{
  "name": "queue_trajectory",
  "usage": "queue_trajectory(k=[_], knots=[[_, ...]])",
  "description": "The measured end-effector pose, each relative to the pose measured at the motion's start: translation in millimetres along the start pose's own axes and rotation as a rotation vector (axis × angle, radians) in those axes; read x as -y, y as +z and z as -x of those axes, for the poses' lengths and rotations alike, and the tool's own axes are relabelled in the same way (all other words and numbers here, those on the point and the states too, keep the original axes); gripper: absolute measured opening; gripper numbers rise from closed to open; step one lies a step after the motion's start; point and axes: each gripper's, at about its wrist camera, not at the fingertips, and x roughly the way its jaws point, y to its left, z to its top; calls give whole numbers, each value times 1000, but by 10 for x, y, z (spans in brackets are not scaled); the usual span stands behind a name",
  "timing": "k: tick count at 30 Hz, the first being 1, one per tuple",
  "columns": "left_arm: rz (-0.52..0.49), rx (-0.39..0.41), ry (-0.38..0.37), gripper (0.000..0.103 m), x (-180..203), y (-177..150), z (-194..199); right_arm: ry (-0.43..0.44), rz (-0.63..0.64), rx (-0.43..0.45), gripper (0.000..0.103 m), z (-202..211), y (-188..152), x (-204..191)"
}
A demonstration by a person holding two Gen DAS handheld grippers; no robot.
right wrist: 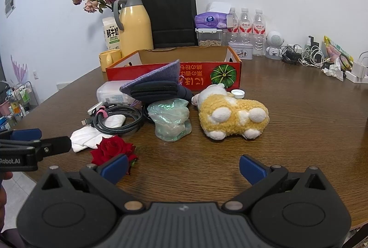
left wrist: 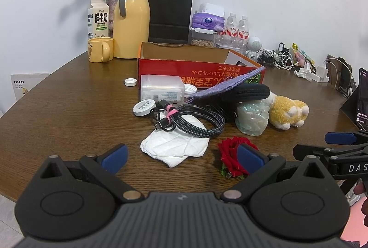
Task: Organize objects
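Both grippers are hovering wide open and empty, the left gripper [left wrist: 182, 157] facing the white tissue [left wrist: 174, 146], the right gripper [right wrist: 182, 167] short of the plush toy [right wrist: 232, 114], so closing squarely matters.

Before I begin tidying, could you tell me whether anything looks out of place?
Yes: the clear plastic jar lies tipped on its side before the red cardboard box, its white screw cap loose on the table.

Cable [left wrist: 195, 120] on tissue [left wrist: 174, 146]
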Motion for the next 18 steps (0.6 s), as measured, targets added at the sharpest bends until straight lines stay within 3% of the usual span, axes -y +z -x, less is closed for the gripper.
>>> queue_trajectory(k=[18], knots=[[0, 0, -3, 103, -14, -20, 4, 0, 0, -3, 103, 2, -8, 1]])
